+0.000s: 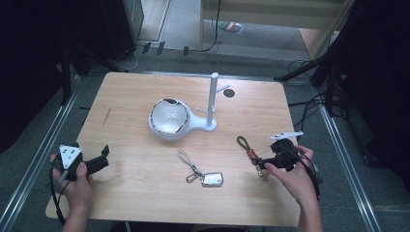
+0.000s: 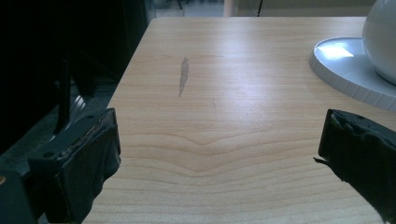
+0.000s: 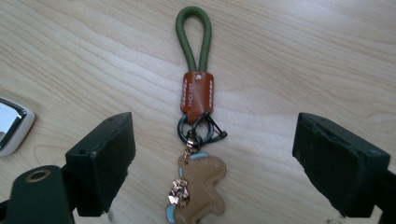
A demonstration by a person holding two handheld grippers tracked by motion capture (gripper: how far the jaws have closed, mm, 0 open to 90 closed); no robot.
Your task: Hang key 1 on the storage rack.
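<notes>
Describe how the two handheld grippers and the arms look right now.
Both the left gripper and right gripper are black with two padded jaws, a grey three-cornered plate on top and a trailing black cable. The left pads look worn. The forearms are bare, no sleeves.

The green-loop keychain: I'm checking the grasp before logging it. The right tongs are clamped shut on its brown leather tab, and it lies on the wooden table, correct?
Not quite. The right tongs are open, their jaws standing wide on either side of the green-loop keychain without touching it, as the right gripper view shows. The rest holds: it has a brown leather tab and lies on the wooden table.
</notes>
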